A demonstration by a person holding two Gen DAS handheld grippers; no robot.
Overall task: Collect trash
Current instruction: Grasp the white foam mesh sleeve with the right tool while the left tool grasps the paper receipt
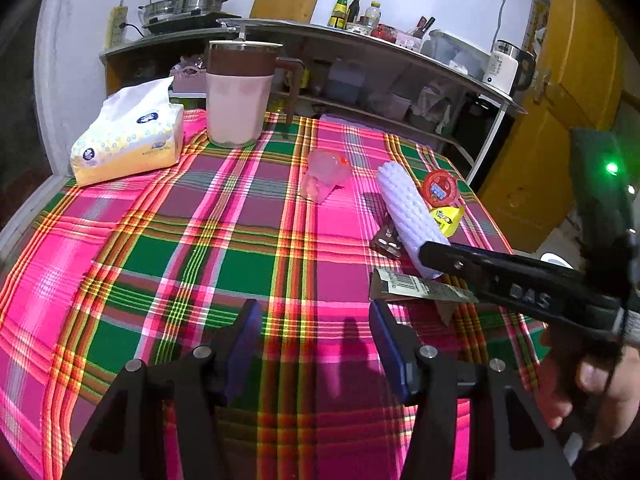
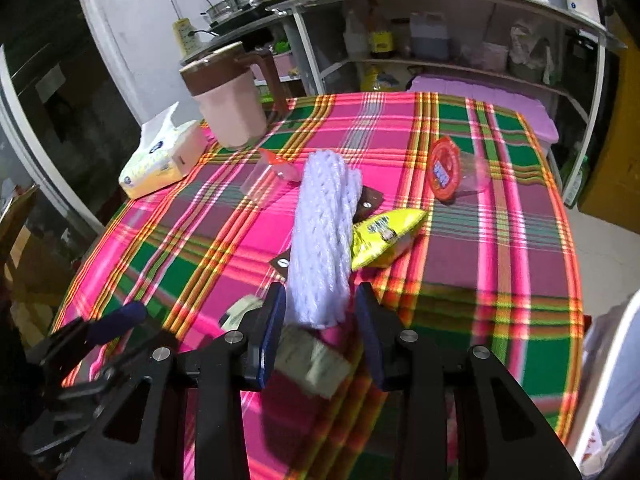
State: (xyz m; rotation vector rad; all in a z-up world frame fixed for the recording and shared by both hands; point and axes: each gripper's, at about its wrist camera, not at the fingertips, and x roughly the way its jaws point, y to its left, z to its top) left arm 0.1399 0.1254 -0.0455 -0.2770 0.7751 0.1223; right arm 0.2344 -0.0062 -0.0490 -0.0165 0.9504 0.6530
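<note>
Paper scrap [image 2: 310, 360] under the right gripper [image 2: 320, 312] is blurred, half hidden. White foam net [image 2: 320, 240] lies mid-table w/ its near end between the narrow jaws, contact unclear. Left gripper [image 1: 314, 320] wide, empty, over tablecloth [image 1: 180, 260] near front edge.

A table [image 1: 200, 248] covered in pink and green plaid cloth. Upper left: a tissue pack [image 1: 128, 140] and pink jug [image 1: 238, 96]. Centre right: a clear cup [image 1: 322, 176], white foam sleeve [image 1: 412, 208], red-lidded cup [image 1: 440, 188], yellow wrapper [image 1: 448, 220] and barcoded wrapper [image 1: 416, 286].
</note>
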